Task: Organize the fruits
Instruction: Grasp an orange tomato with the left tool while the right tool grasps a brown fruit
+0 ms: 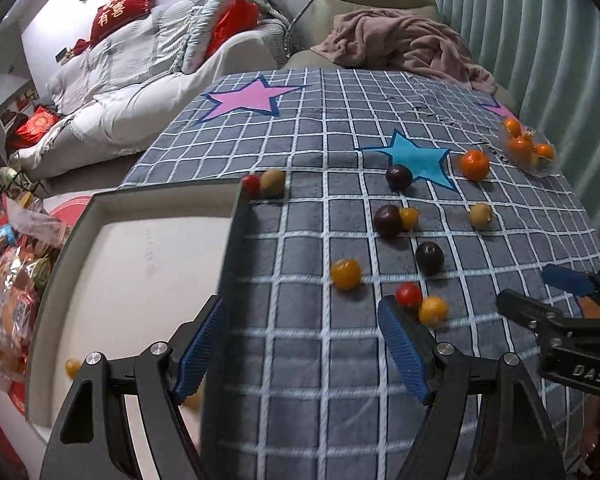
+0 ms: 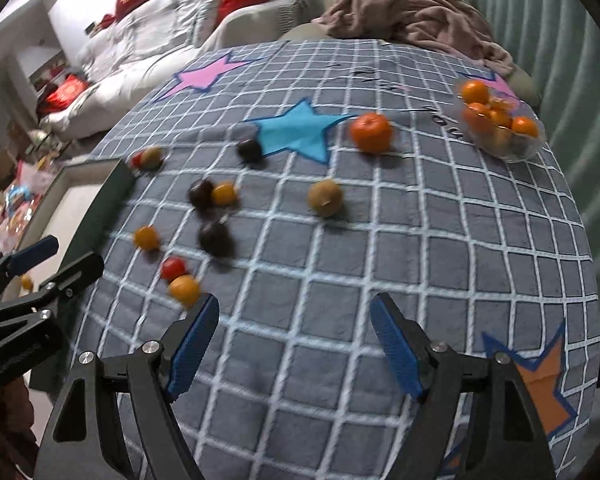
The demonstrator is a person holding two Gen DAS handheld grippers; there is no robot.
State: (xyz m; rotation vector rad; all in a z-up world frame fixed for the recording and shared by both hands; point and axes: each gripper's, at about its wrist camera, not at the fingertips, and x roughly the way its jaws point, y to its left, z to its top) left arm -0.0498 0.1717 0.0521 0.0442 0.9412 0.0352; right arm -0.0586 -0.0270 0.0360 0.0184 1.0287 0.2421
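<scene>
Both hand-held grippers are held released over the desk (image 2: 380, 240), with nothing between the blue pads. Ahead of the left hand-held gripper (image 1: 300, 344), a red fruit (image 1: 408, 294) and a yellow fruit (image 1: 433, 310) are seen just beside its right finger, and a white tray (image 1: 140, 264) lies under its left finger. Farther ahead, dark plums (image 1: 430, 258) and a kiwi (image 1: 481, 215) are scattered. Ahead of the right hand-held gripper (image 2: 294, 344), a loose orange (image 2: 371, 133) is seen beside a blue star, and a clear bowl (image 2: 516, 152) of oranges stands far ahead to its right.
</scene>
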